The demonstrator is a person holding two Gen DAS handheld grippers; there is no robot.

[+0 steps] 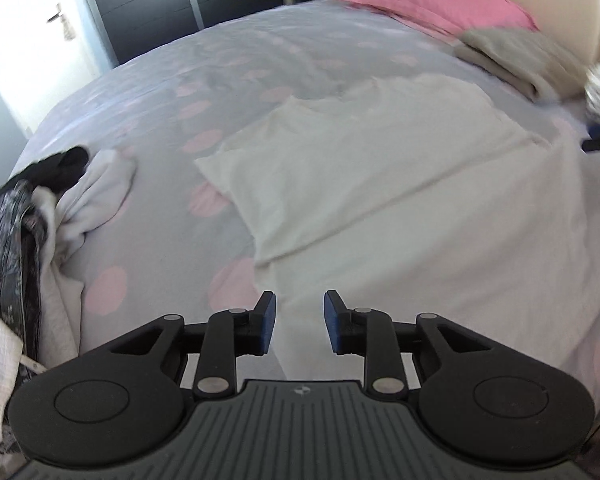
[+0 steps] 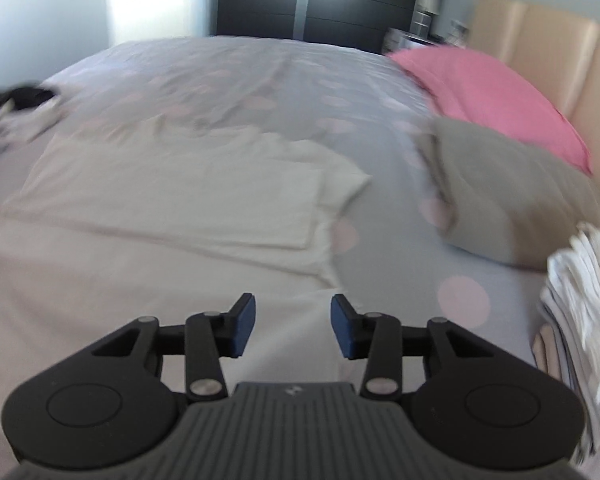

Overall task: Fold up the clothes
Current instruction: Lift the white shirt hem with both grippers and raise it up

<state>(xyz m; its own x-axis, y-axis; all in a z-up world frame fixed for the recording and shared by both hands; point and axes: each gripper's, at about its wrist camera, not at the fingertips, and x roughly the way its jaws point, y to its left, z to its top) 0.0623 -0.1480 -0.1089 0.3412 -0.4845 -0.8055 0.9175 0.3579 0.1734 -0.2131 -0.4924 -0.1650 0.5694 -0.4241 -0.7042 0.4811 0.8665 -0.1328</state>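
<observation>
A white T-shirt (image 1: 380, 184) lies spread on the bed, its top part folded down over the body so a sleeve sticks out to the left. The right wrist view has the same shirt (image 2: 172, 200), with a sleeve pointing right. My left gripper (image 1: 300, 322) hangs over the shirt's near left edge, jaws apart, nothing between the blue pads. My right gripper (image 2: 293, 326) hangs over the shirt's near right edge, also apart and holding nothing.
The bed (image 1: 172, 92) has a grey cover with pink dots. A heap of unfolded clothes (image 1: 40, 216) lies at the left. A folded beige garment (image 2: 508, 196) and a pink pillow (image 2: 496, 96) lie by the headboard. A white folded stack (image 2: 588, 312) sits at the right.
</observation>
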